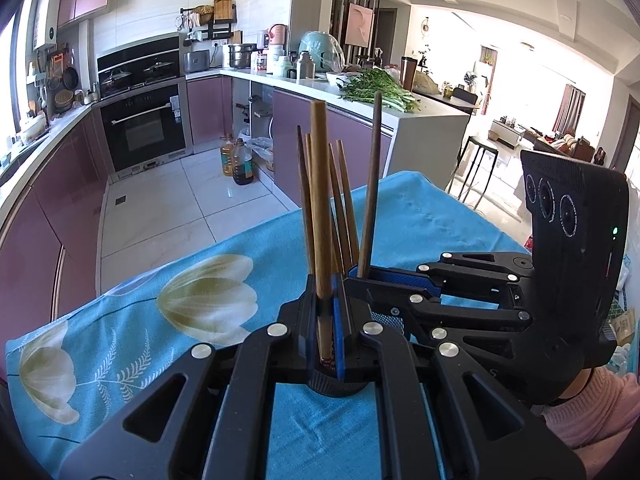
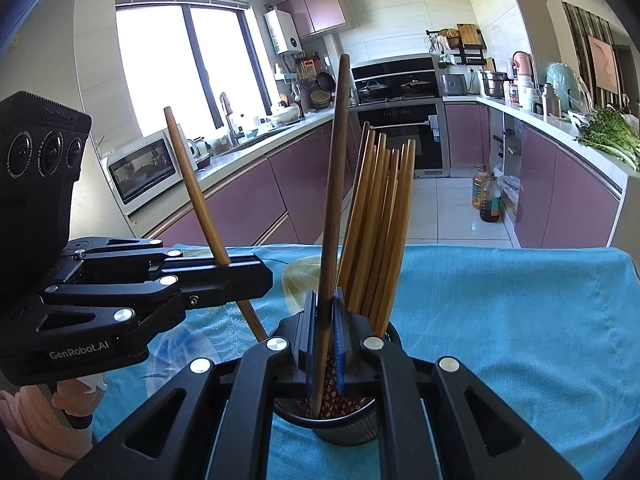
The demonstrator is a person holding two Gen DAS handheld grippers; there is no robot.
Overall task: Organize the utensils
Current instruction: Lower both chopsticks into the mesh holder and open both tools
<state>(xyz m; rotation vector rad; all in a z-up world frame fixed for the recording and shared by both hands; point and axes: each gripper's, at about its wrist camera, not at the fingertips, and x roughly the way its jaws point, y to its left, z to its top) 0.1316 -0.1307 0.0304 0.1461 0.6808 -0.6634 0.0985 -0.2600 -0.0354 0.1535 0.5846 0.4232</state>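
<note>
The left gripper (image 1: 327, 312) is clamping a light bamboo chopstick (image 1: 320, 216) between its blue pads, holding it nearly upright; its patterned lower end is dipping into a round dark utensil holder (image 1: 334, 389) just below the fingers. From the right wrist view, this gripper (image 2: 256, 276) is reaching in from the left with its chopstick (image 2: 200, 204) leaning away to the left, the lower end angling down toward the cloth beside the holder.

The right gripper (image 2: 325, 320) is pinching a darker, longer wooden chopstick (image 2: 334, 184) between its blue pads, its floral-patterned tip sitting inside the utensil holder (image 2: 344, 428). In the left wrist view that gripper (image 1: 360, 276) is coming in from the right, closed on the dark chopstick (image 1: 370, 184), which is tilting slightly rightward.

A bundle of bamboo chopsticks (image 2: 378, 224) is standing in the holder just behind the right gripper's fingers, fanning upward and leaning a little right. The same bundle (image 1: 340, 208) is showing between the two held sticks in the left wrist view.

The holder is standing on a turquoise cloth with pale tulip prints (image 1: 200, 300) that is covering the counter (image 2: 500, 320). Beyond it, a tiled floor is carrying two oil bottles (image 1: 237, 160), and a white kitchen worktop is holding a pile of leafy greens (image 1: 376, 88) near a built-in oven (image 1: 142, 128).
</note>
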